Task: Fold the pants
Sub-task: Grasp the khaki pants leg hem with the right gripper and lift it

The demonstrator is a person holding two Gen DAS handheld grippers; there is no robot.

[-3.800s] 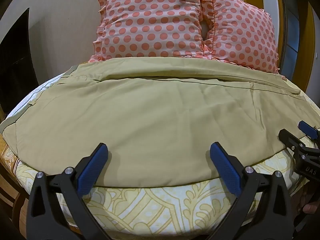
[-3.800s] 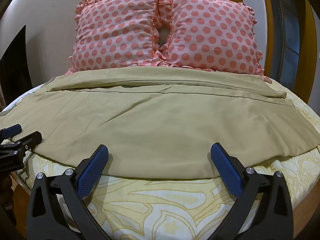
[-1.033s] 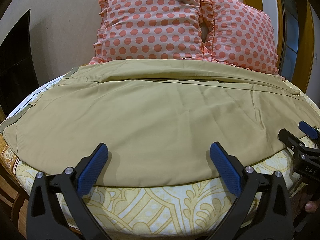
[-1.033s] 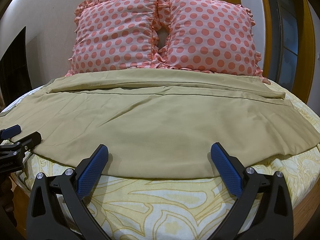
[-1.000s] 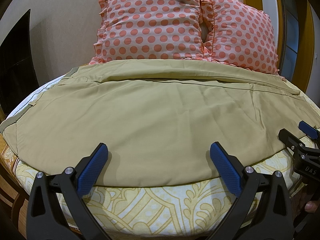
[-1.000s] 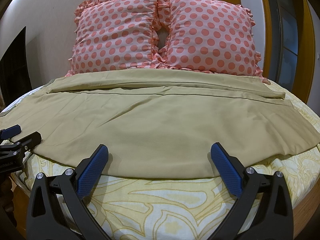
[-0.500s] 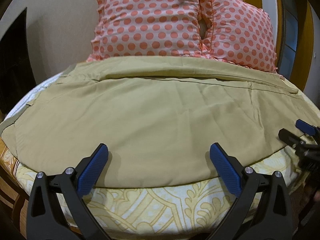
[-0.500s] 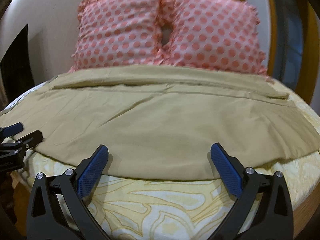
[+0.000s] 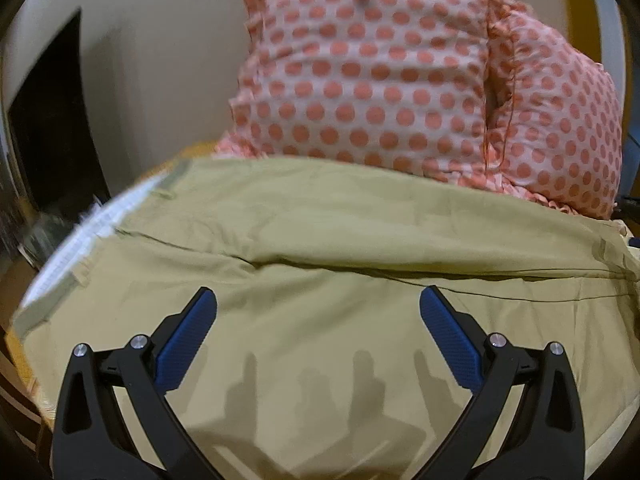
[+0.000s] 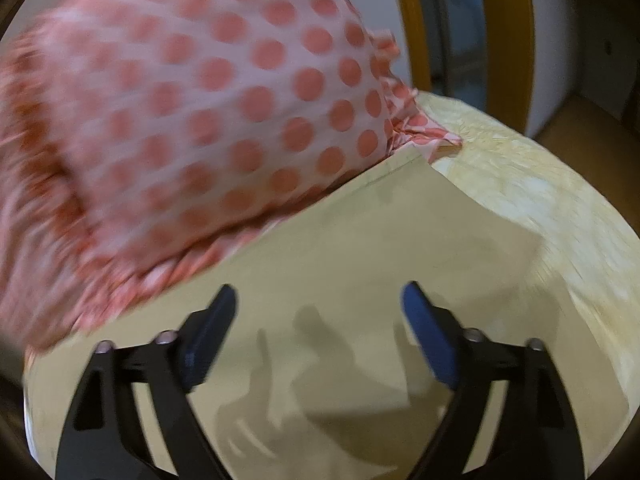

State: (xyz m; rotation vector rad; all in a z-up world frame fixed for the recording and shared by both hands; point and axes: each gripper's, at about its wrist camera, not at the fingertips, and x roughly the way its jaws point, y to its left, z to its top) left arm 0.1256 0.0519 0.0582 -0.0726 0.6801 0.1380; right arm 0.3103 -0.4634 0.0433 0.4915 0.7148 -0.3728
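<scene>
The flat tan cloth pants [image 9: 320, 240] are not gripped yet, both black tongs [image 9: 318, 320] [image 10: 320, 320] are held wide open, and an edge must be pinched next

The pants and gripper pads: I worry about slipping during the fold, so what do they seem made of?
The pants look like thin, matte khaki woven cloth, probably cotton or a blend: soft creases, no sheen. The left gripper has blue fingers with a fine dotted texture, likely rubber or grippy plastic, on glossy black plastic arms.
</scene>
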